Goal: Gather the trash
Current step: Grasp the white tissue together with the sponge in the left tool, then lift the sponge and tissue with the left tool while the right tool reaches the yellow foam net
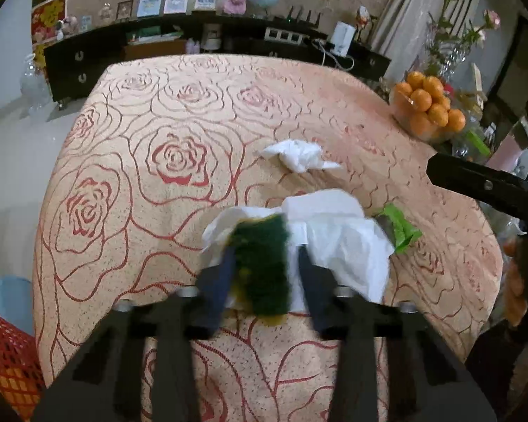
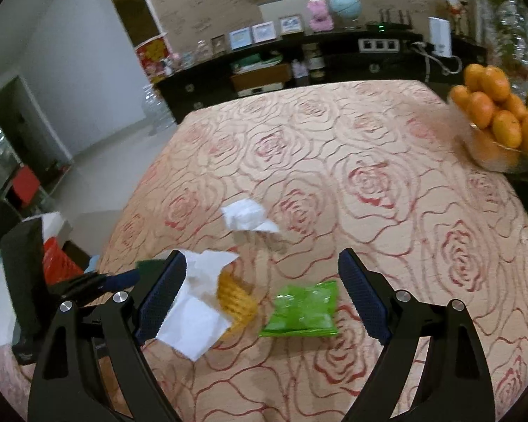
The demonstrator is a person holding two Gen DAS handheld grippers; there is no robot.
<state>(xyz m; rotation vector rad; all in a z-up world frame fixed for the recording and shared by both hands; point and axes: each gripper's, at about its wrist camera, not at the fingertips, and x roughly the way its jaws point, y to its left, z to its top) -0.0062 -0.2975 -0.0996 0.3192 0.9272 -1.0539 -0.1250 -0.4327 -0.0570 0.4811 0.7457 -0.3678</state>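
Four pieces of trash lay on our rose-patterned tablecloth point(image 2: 387, 161): a crumpled tissue point(image 2: 248, 216), a sheet of white paper point(image 2: 193, 320), a green-and-yellow sponge point(image 1: 264, 263) and a green wrapper point(image 2: 302, 311).

Left gripper point(image 1: 264, 274): we had its two fingers closed against the sides of the sponge, held among the folds of the white paper point(image 1: 341, 239). The sponge's yellow side point(image 2: 236, 299) showed in the right wrist view, beside the paper.

Right gripper point(image 2: 264, 295): we held it wide open above the cloth, with the green wrapper between its fingers and touching neither one. Its left finger point(image 2: 162, 299) overlapped the edge of the white paper; we could not tell whether it touched.

Crumpled tissue point(image 1: 299, 154): farther out on the cloth, apart from both grippers.

Green wrapper point(image 1: 399, 225): just beside the paper.

Bowl of oranges point(image 2: 496, 123): at the far right edge of the table.

Red mesh basket point(image 1: 7, 351): beside the table on the left.
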